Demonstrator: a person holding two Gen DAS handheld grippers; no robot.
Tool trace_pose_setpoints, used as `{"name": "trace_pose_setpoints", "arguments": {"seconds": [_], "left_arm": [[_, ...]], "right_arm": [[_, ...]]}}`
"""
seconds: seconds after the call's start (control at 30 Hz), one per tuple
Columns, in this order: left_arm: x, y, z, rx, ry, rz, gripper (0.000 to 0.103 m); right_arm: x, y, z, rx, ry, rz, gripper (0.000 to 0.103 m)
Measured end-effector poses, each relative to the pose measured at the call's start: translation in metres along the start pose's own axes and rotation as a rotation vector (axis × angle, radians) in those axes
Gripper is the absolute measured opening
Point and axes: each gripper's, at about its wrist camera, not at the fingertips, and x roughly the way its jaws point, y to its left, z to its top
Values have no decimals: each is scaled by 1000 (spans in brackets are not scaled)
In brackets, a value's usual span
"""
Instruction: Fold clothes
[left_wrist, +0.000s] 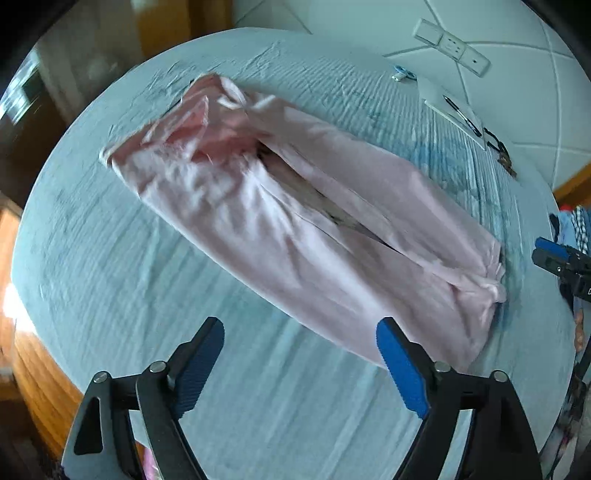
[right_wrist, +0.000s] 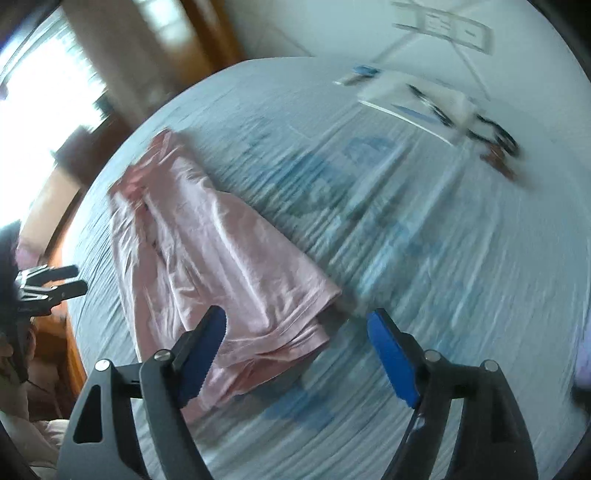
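A pale pink garment (left_wrist: 295, 206) lies folded into a long strip on a light blue bed sheet (left_wrist: 147, 295), running from far left to near right. My left gripper (left_wrist: 301, 334) is open and empty, just above the sheet at the garment's near long edge. The right gripper (left_wrist: 561, 262) shows at the right edge of that view. In the right wrist view the garment (right_wrist: 207, 266) lies left of centre. My right gripper (right_wrist: 297, 325) is open and empty, over the garment's near end. The left gripper (right_wrist: 55, 282) shows at the left edge there.
White papers with a pen (left_wrist: 458, 110), a dark cord with keys (left_wrist: 498, 151) and a small blue item (left_wrist: 404, 74) lie at the bed's far right. A padded white headboard with sockets (left_wrist: 450, 46) stands behind. The wooden bed frame (left_wrist: 40, 369) is at left. Colourful cloth (left_wrist: 572, 225) is at right.
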Motion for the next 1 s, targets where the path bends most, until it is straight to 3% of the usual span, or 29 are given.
{"name": "trace_pose_setpoints", "arguments": {"seconds": [0.13, 0.4, 0.67, 1.0], "left_arm": [[9, -48, -33, -95, 14, 7, 86], [31, -115, -67, -141, 28, 64, 86], [59, -137, -79, -197, -8, 180, 90], [66, -142, -73, -241, -26, 197, 103]], "right_arm": [[5, -14, -1, -163, 32, 44, 80], [24, -19, -5, -386, 100, 101, 80], [52, 3, -12, -562, 95, 134, 80], [78, 16, -15, -644, 73, 137, 81]]}}
